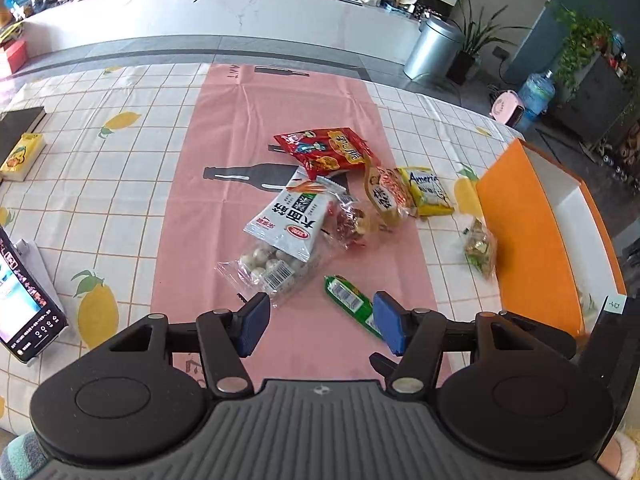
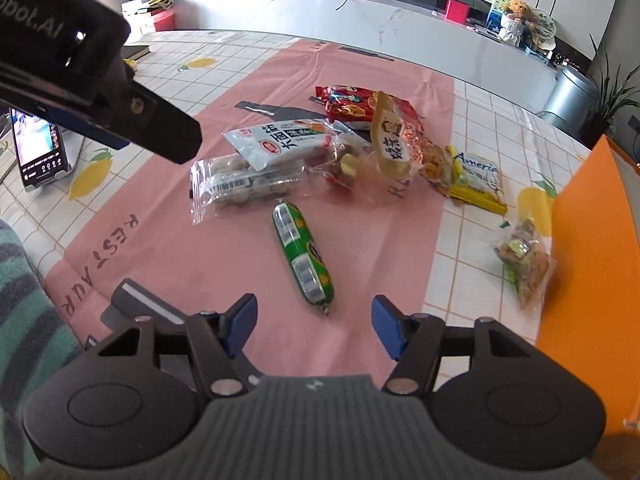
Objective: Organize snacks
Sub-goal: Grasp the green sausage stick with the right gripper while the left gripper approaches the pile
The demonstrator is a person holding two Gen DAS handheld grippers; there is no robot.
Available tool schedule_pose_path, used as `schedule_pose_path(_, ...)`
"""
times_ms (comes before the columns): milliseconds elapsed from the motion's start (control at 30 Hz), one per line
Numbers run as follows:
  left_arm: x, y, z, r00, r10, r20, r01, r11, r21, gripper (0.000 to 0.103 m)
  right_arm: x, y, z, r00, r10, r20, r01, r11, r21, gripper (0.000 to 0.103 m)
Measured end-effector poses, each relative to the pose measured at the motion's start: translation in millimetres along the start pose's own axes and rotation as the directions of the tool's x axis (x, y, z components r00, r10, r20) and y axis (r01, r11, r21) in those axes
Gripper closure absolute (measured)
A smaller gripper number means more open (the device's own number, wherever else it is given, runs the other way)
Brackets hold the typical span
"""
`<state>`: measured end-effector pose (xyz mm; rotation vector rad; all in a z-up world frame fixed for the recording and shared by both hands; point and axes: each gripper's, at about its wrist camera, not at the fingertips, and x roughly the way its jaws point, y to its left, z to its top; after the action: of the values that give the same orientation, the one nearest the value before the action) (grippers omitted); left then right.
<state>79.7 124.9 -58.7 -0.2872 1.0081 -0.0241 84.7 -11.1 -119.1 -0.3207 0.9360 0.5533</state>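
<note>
Several snack packets lie in a loose heap on the pink mat: a red bag, a white packet over a clear bag of round balls, a tan bag and a yellow packet. A green sausage lies alone, nearer me. My right gripper is open just short of its near tip. My left gripper is open too, with the sausage running under its right pad. A small clear bag lies by the orange box.
The orange box with a white inside stands at the table's right edge. A phone on a stand, a yellow tissue pack and a black book sit at the left. A striped sleeve shows at the lower left.
</note>
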Motion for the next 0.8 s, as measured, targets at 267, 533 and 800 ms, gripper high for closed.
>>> schedule_pose_path(267,32,8,17,1.0,0.002,0.004,-0.002,1.0,0.0,0.033,27,-3,22,0.999,0.035,0.016,-0.035,0.999,-0.037,0.055)
schedule_pose_path(533,62,8,31,0.999,0.039,-0.012,-0.038,0.997,0.073,0.033,50,-10,32,0.997,0.083,0.006,-0.083,0.997,-0.006,0.075)
schedule_pose_path(800,79,-6,32,0.999,-0.044,0.019,0.041,0.993,0.115,0.033,49,-35,29,1.0,0.001,-0.026,0.0,0.998,0.061,0.083)
